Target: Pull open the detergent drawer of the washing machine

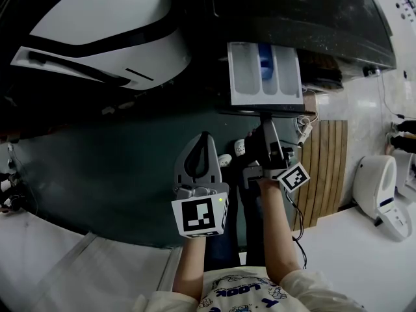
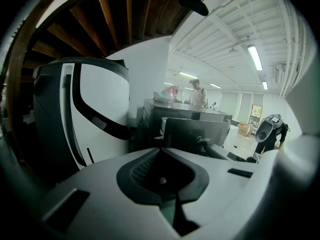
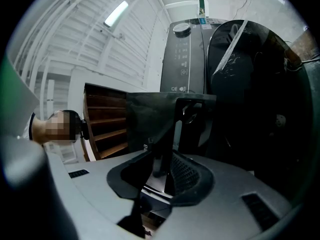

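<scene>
Right tongs (image 1: 267, 119) are closed partway onto the dark front panel of the detergent drawer (image 1: 244, 77); in the right gripper view we see that panel standing between the jaws. Left tongs (image 1: 206, 137) are pressed together with nothing in them. They sit nearer to us and left of the right pair, apart from the drawer.

The drawer stands pulled out of the washing machine (image 1: 305, 18), its white compartments and a blue insert (image 1: 265, 60) open to view from above. Left of it bulks a white appliance (image 1: 104, 38) with black stripes. To the right is a wooden slatted panel (image 1: 328, 168) and, farther right, a small white device (image 1: 378, 187). A white cable (image 1: 303, 134) hangs just right of the right tongs.

We read "Midea" on a dark machine (image 2: 200, 134) far off in the left gripper view, and "LOOK" on our shirt (image 1: 237, 291).

Both forearms (image 1: 276, 233) reach forward from the near edge, the right one stretched farther. The marker cubes (image 1: 200, 216) are turned toward us.
</scene>
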